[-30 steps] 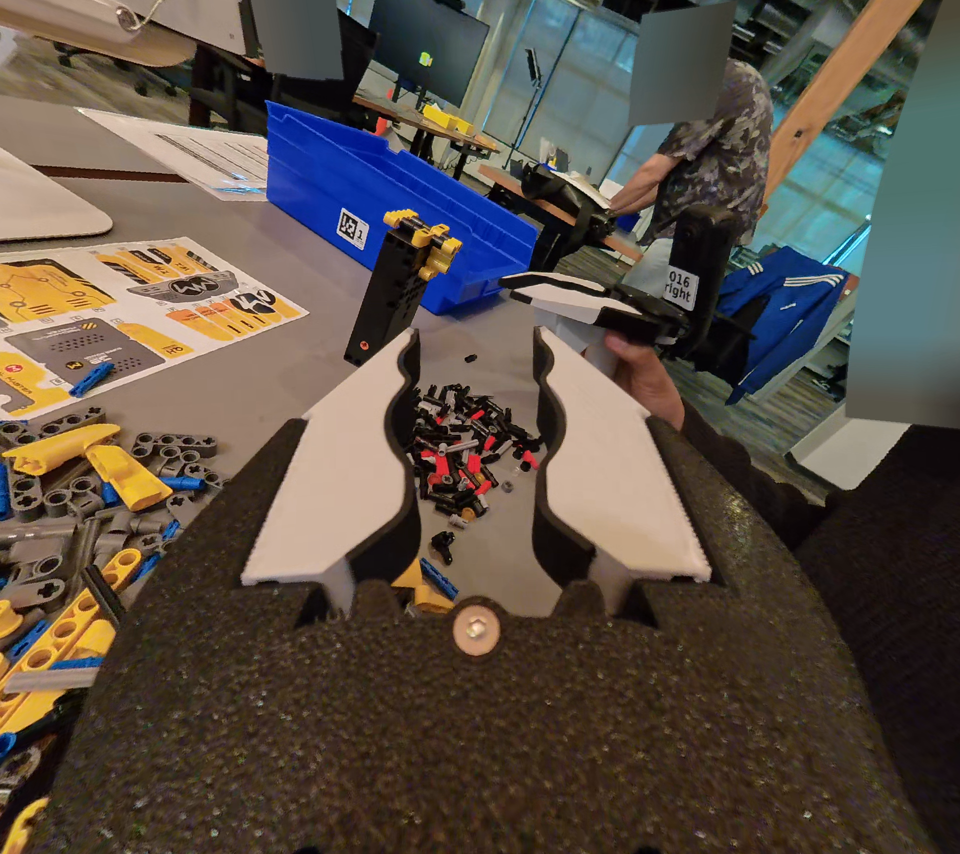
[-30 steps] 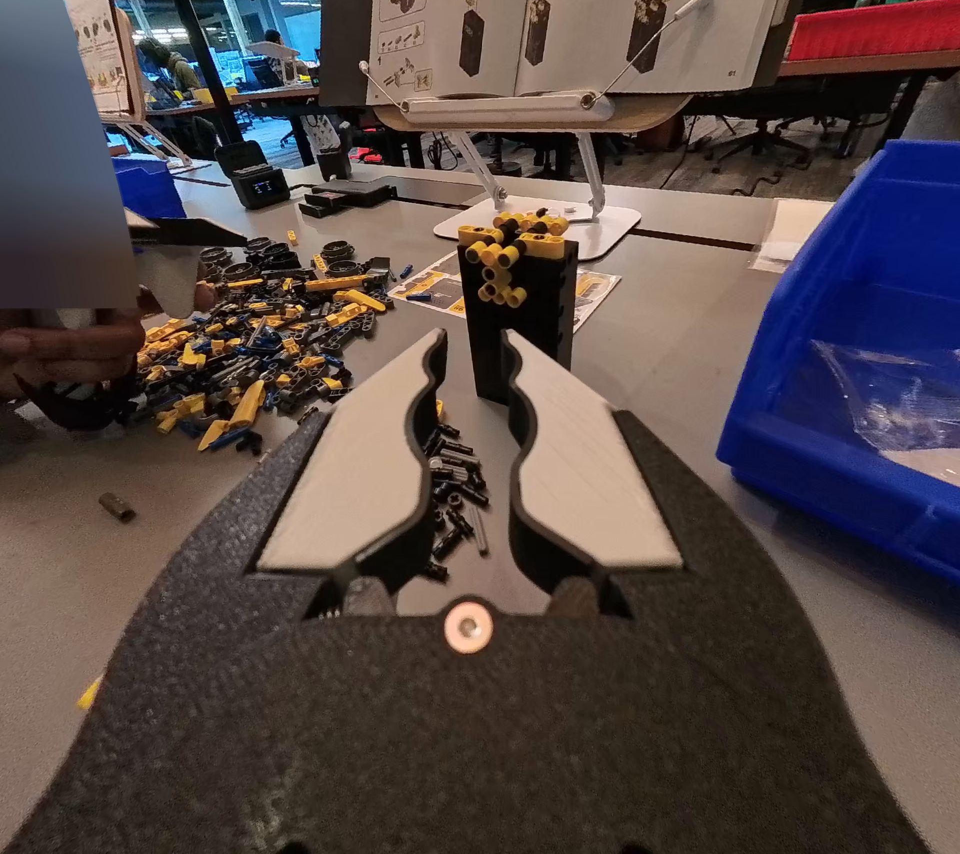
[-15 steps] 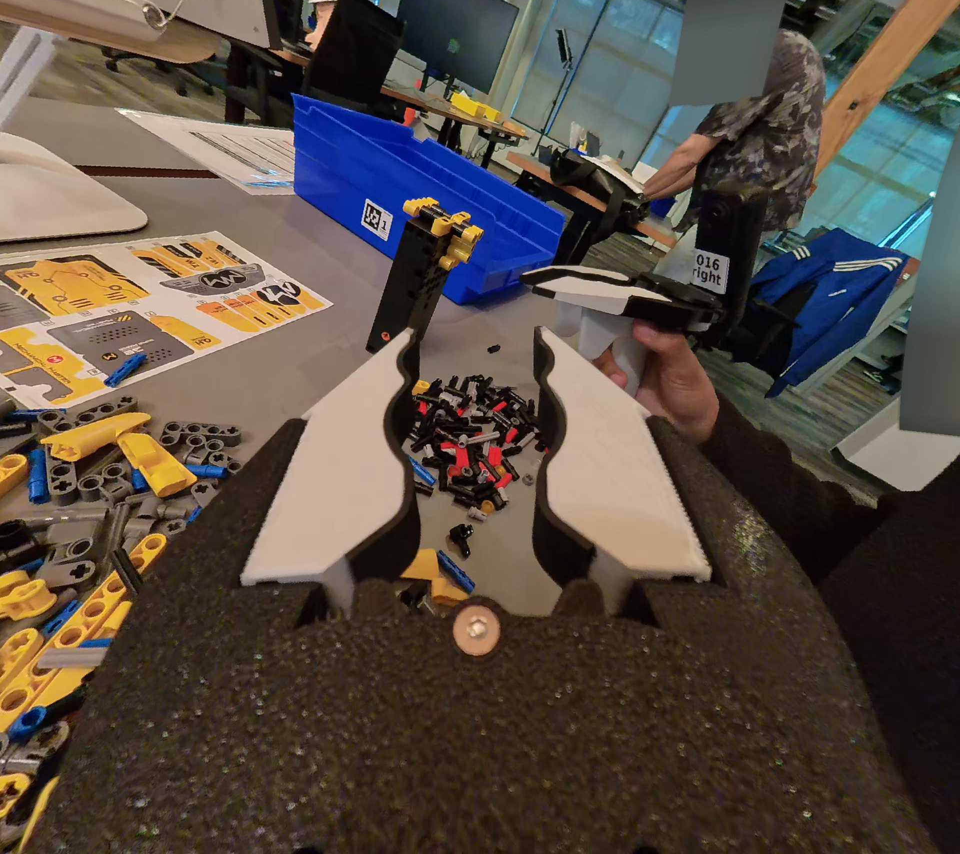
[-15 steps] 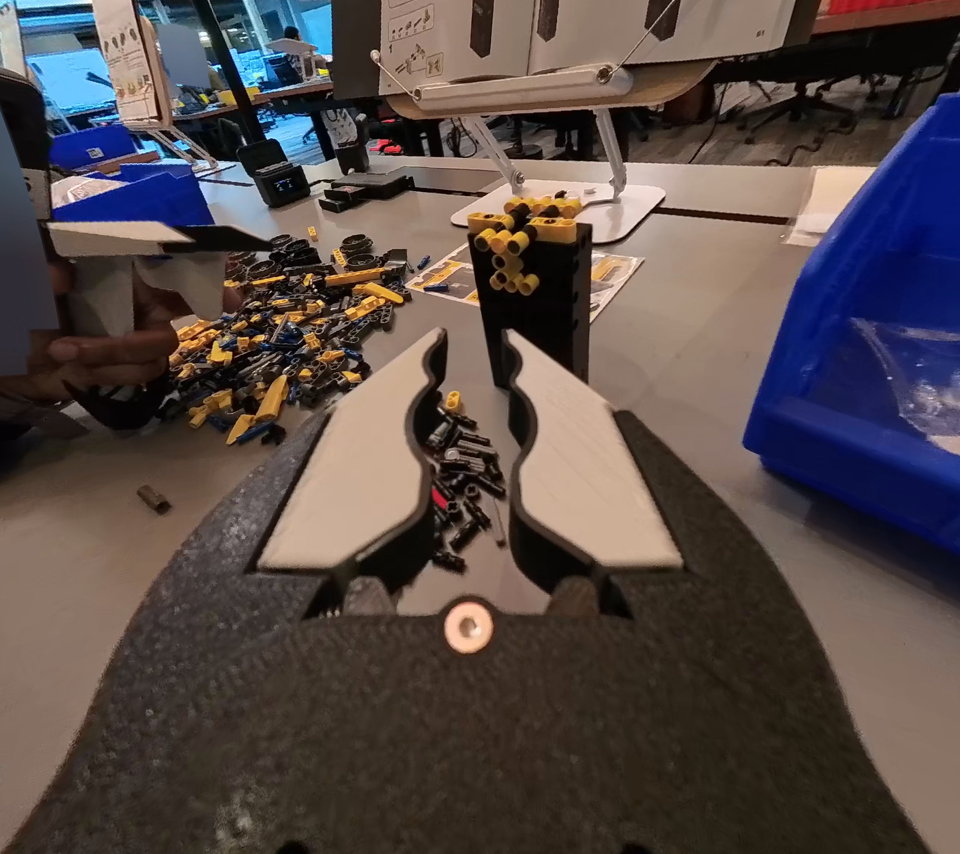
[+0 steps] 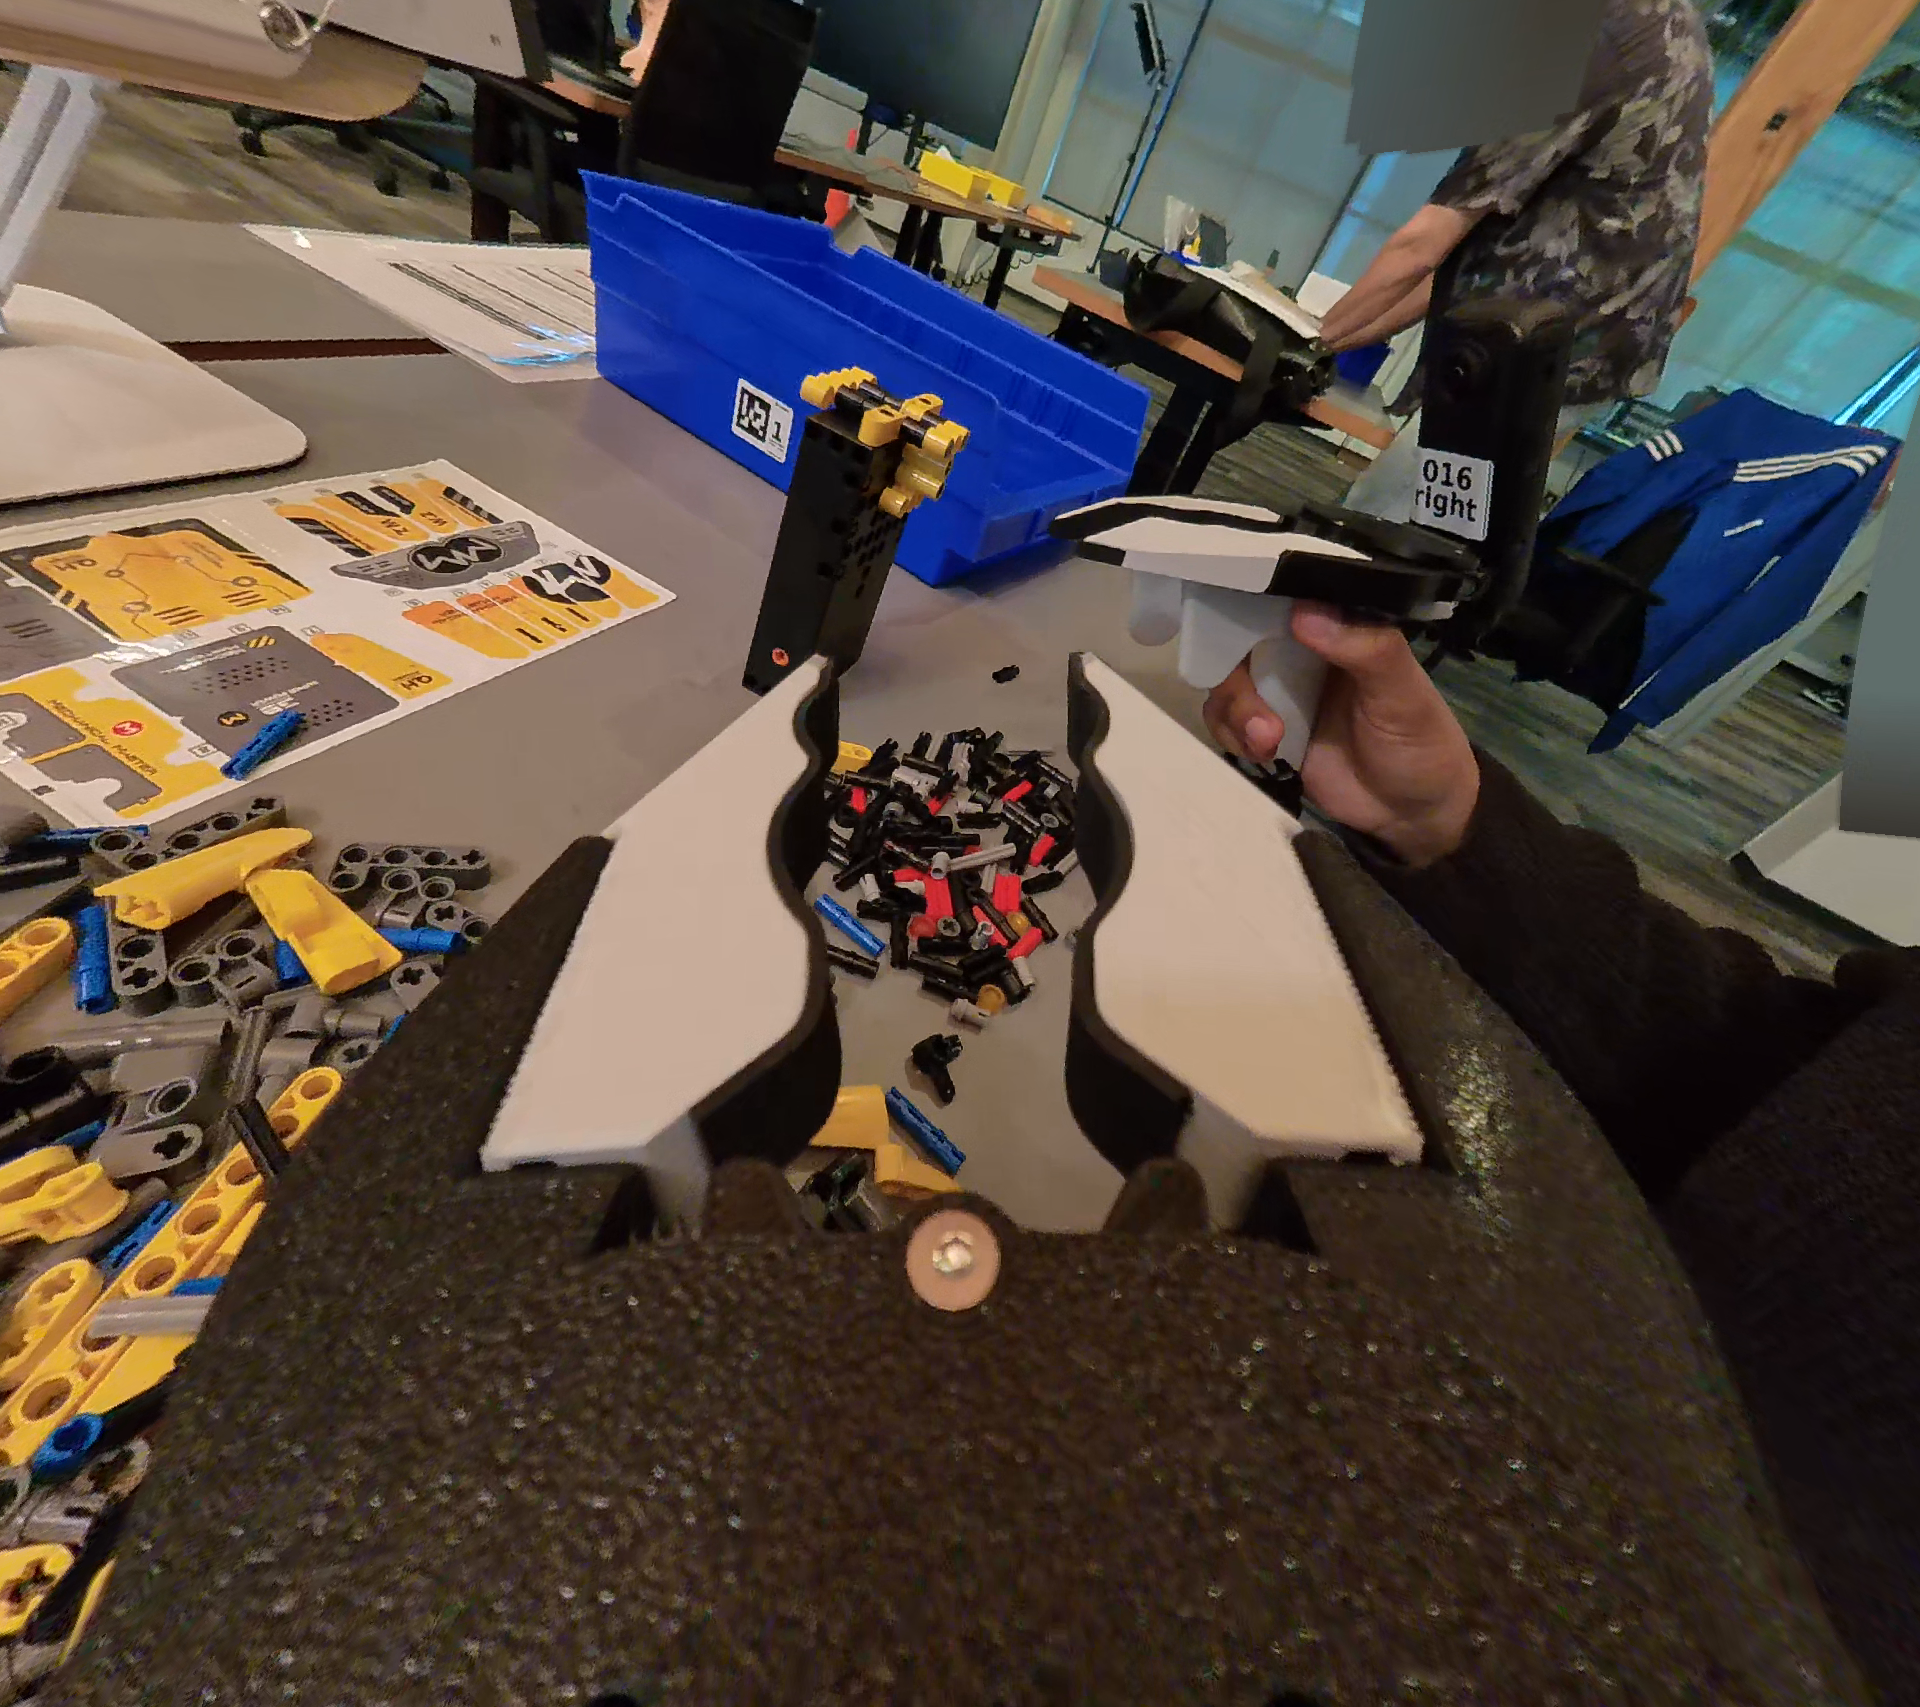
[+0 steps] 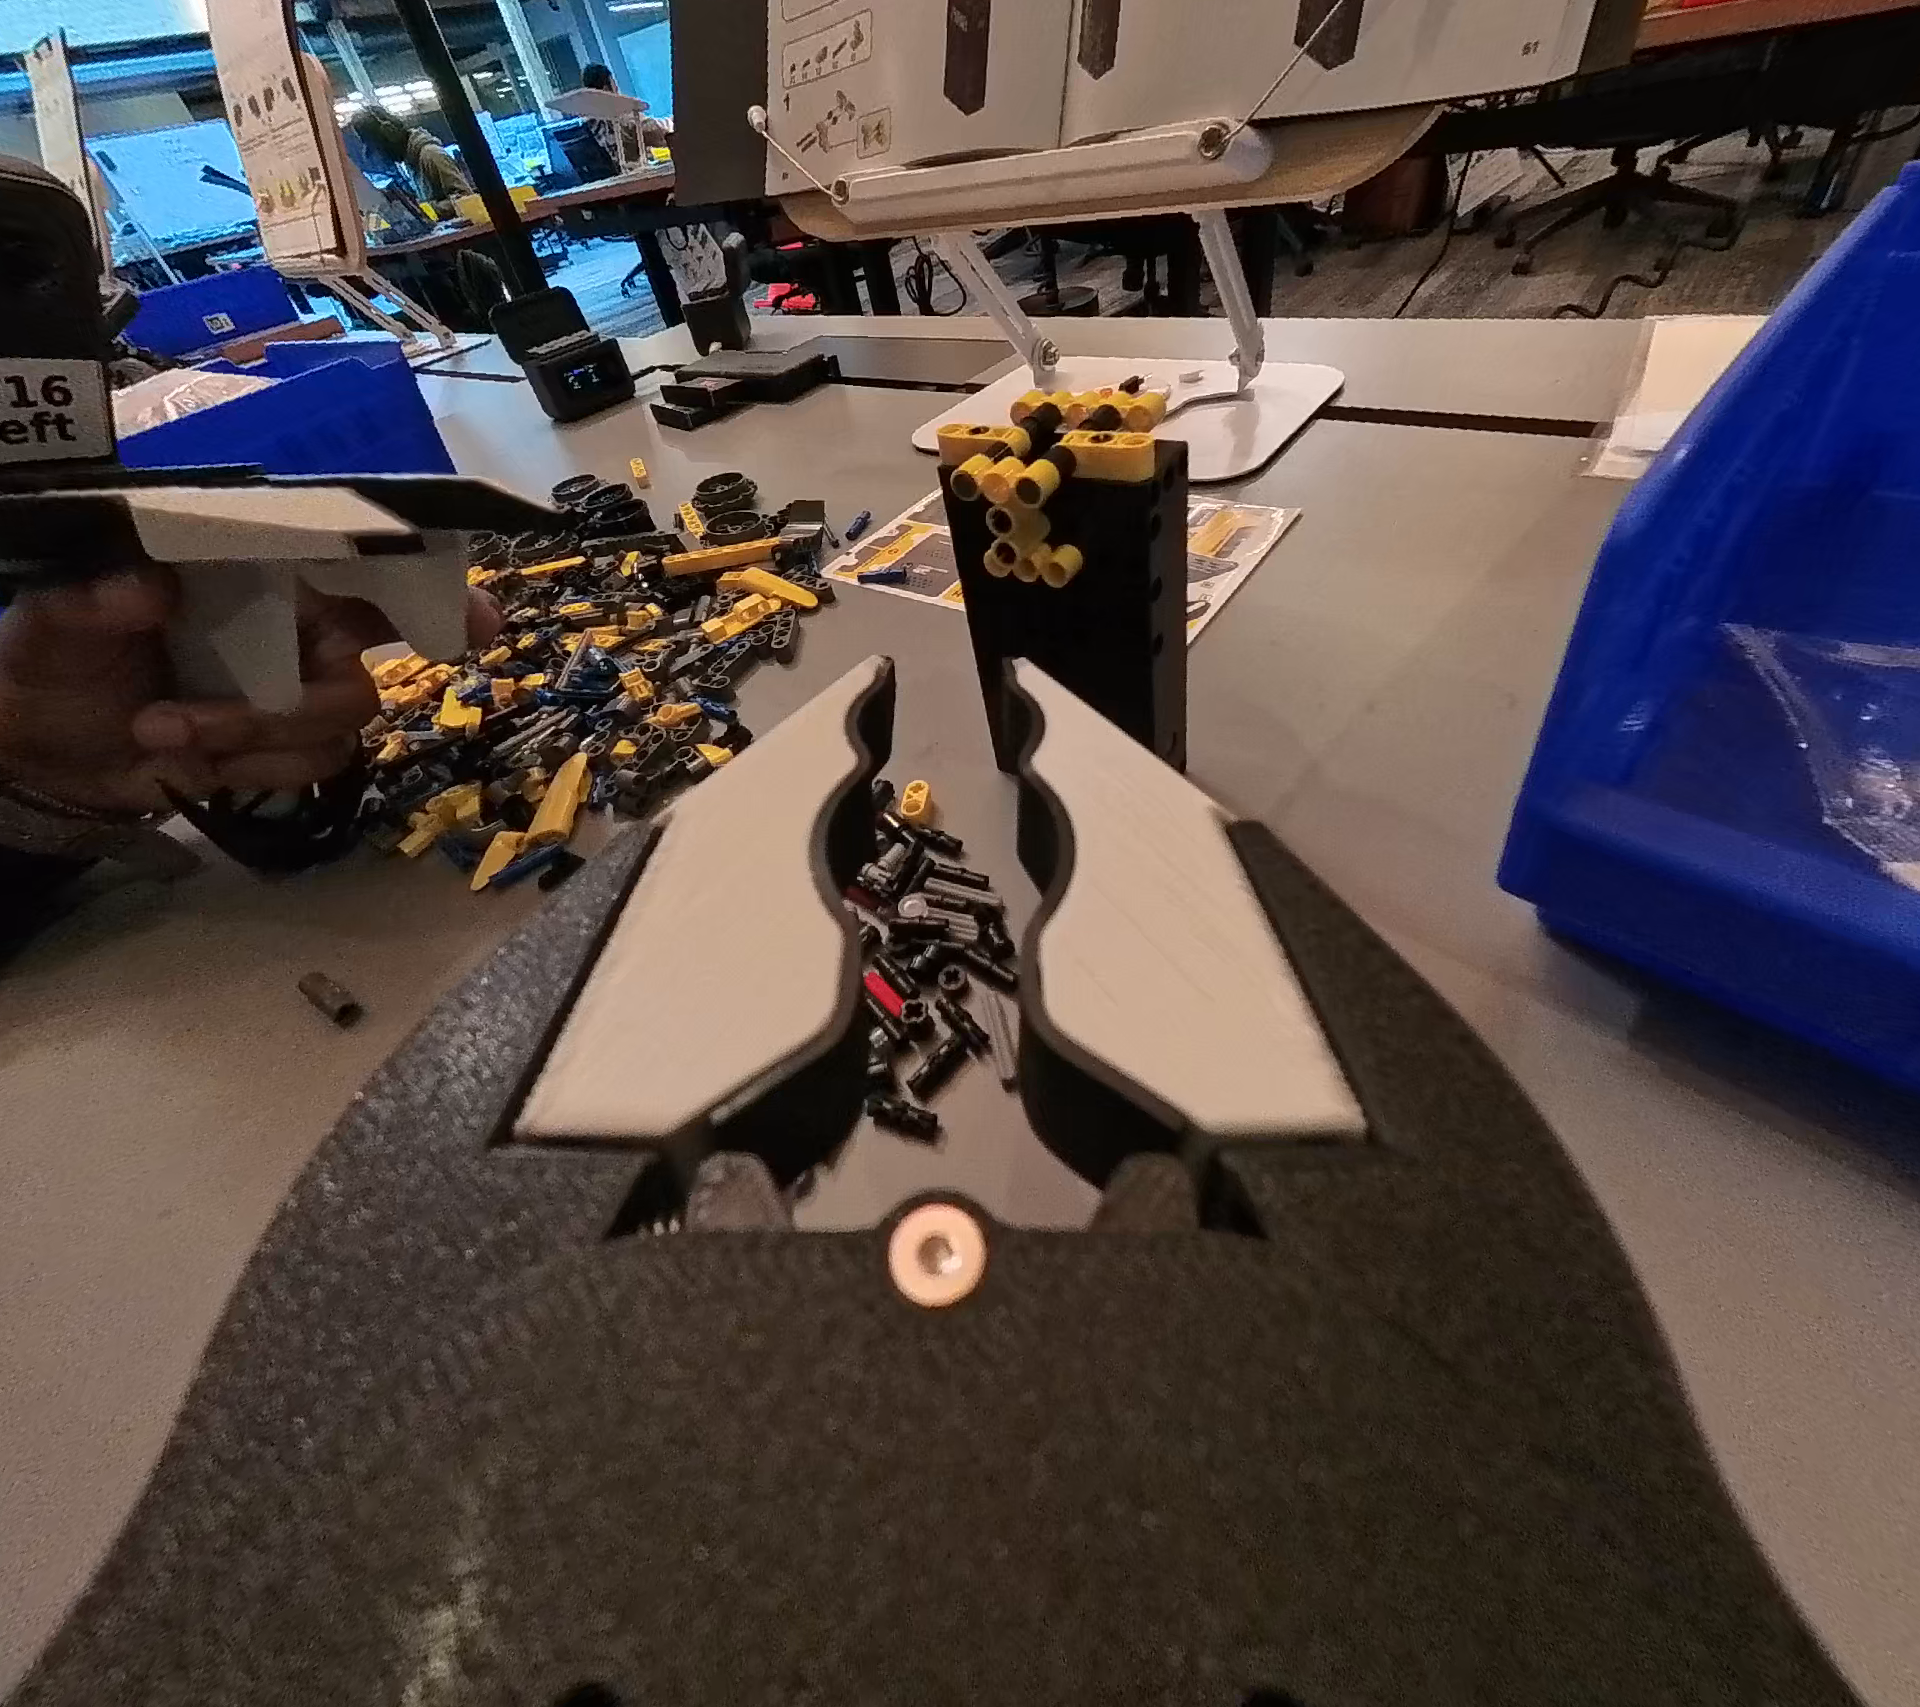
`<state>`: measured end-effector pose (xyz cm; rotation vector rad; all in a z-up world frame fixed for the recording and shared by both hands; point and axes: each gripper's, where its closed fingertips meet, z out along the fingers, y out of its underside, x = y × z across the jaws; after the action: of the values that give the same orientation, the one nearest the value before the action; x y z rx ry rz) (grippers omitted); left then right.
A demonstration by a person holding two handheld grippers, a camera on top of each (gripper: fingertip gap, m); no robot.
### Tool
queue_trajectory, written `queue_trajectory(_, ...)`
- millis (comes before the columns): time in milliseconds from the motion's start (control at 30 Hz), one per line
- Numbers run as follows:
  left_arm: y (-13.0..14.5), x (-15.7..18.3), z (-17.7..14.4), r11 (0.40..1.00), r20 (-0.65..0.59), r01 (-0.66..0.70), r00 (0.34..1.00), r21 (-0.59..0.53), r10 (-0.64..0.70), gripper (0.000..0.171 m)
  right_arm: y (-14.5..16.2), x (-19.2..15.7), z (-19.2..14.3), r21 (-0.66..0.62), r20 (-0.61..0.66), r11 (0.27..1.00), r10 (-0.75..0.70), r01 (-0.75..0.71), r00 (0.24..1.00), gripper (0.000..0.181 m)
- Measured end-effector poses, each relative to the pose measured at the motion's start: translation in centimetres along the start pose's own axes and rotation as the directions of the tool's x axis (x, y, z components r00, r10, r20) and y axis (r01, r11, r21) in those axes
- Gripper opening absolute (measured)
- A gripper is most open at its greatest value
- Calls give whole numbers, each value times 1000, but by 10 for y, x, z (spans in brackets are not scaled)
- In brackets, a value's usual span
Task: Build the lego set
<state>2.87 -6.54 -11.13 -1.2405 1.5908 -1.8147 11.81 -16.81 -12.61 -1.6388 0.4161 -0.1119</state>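
Pins (image 5: 940, 857), black, red and grey, lie heaped on the worktop (image 5: 623, 670) between the spread, empty fingers of the left gripper (image 5: 948, 701); one black block (image 5: 831, 556) capped with yellow connectors stands just beyond.

Seen from the right wrist, the right gripper (image 6: 948, 686) is parted narrowly, empty, over the same heap. One blue bin (image 6: 1714, 670) sits at the right edge. A single pin is best isolated before pinching.

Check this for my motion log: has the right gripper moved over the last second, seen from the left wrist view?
Yes. The right gripper has risen against the blue bin.
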Motion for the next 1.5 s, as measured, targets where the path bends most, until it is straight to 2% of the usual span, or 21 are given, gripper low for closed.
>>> queue_trajectory(700, 0, 0, 1, 1000, 1, -6, 1000, 1, 6, 44, 1, -1, 1, -10, 6, 1000, -6, 7, 1000, 20)
queue_trajectory(1133, 8, 10, 4, 999, -58, 5, 998, -48, -8, 42, 2, -3, 2, -17, 16, 1000, -2, 2, 1000, 21)
queue_trajectory(1500, 0, 7, 1, 1000, -39, -19, 999, -3, 19, 39, 2, -3, 2, -17, 19, 1000, -1, 1, 1000, 20)
